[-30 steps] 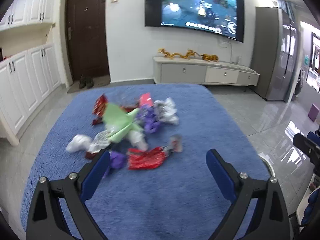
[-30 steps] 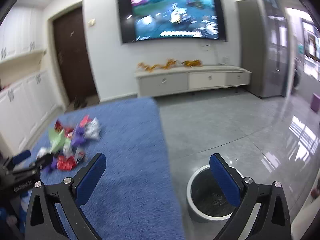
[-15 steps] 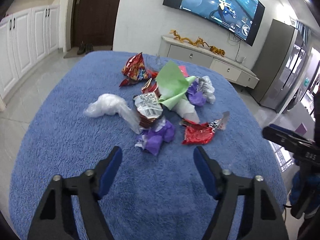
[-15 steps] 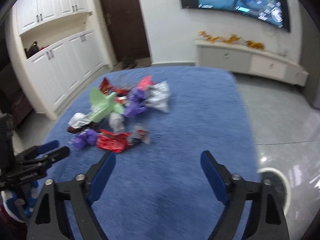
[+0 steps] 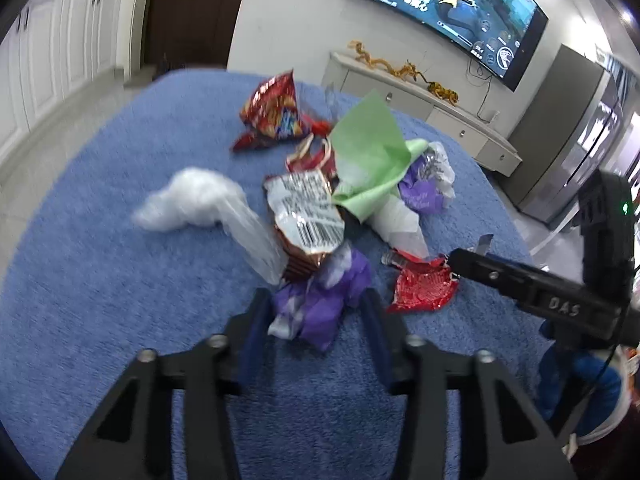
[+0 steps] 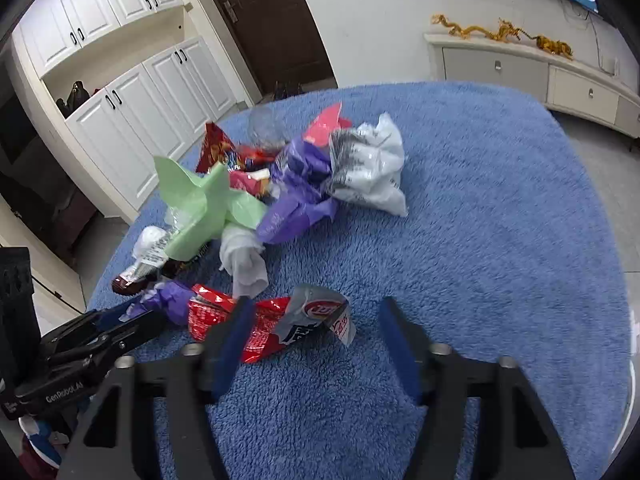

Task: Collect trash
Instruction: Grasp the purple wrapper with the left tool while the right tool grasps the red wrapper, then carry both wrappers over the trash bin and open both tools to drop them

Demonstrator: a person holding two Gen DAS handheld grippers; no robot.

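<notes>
So on the far left of the pile there's a white plastic bag [image 5: 192, 200] lying on the blue rug [image 5: 100, 280], and just beside it a crumpled wrapper with a barcode [image 5: 308, 216] showing. The left gripper [image 5: 316, 320] is down low over the rug with its blue fingers [image 5: 254, 332] partly open, sitting either side of a purple wrapper [image 5: 320, 300]. The fingers look right up against it, but I can't tell if they're actually squeezing it. Behind that a green paper sheet [image 5: 368, 148] sticks up, with a red snack bag [image 5: 272, 114] at the far edge of the heap. Moving right, a red foil wrapper [image 5: 424, 290] lies just next to the purple one, and the right gripper [image 6: 312, 332] is wide open around its silver end, left finger [image 6: 232, 340] resting over the red foil, right finger clear of it on bare rug. Nothing's gripped there. A white crumpled bag [image 6: 372, 172] sits further back on the right of the heap.
</notes>
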